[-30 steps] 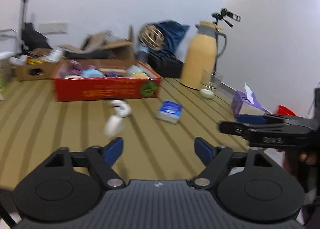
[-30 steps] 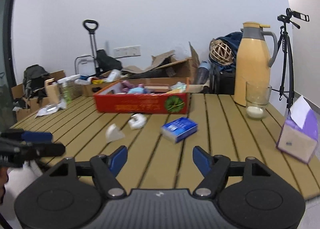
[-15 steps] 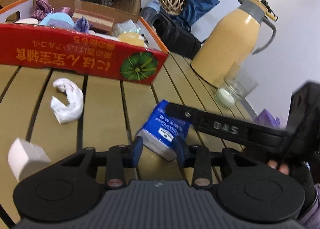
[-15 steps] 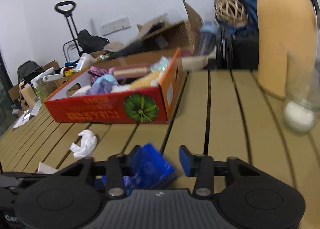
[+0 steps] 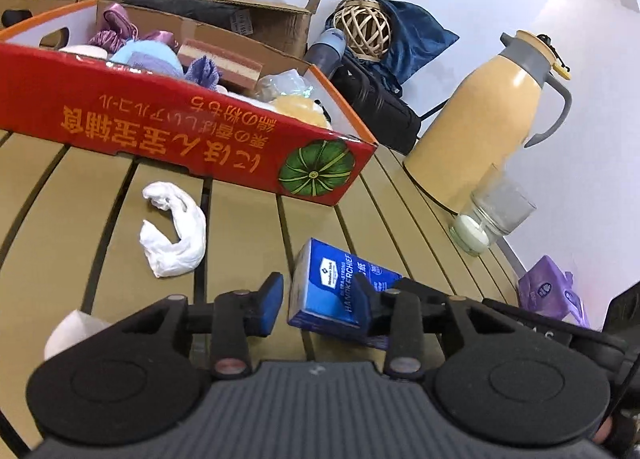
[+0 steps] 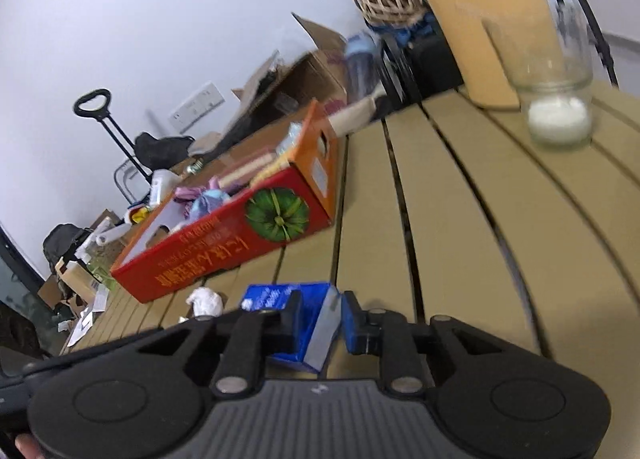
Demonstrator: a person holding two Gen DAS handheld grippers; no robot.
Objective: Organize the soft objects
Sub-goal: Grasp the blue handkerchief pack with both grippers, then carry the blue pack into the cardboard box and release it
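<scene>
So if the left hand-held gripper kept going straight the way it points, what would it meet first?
Probably the blue tissue pack, already partly between the left hand-held gripper fingers; beyond it, the red box.

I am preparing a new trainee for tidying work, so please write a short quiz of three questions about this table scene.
1. True or false: the small blue tissue pack lies inside the red cardboard box.
2. What stands close beside the tall yellow thermos jug? A: a clear drinking glass; B: a green bottle; C: a metal bowl.
3. Which white thing lies on the tan slatted table just in front of the red cardboard box?

Key: 1 false, it lies on the table. 2 A. 3 the crumpled white tissue.
</scene>
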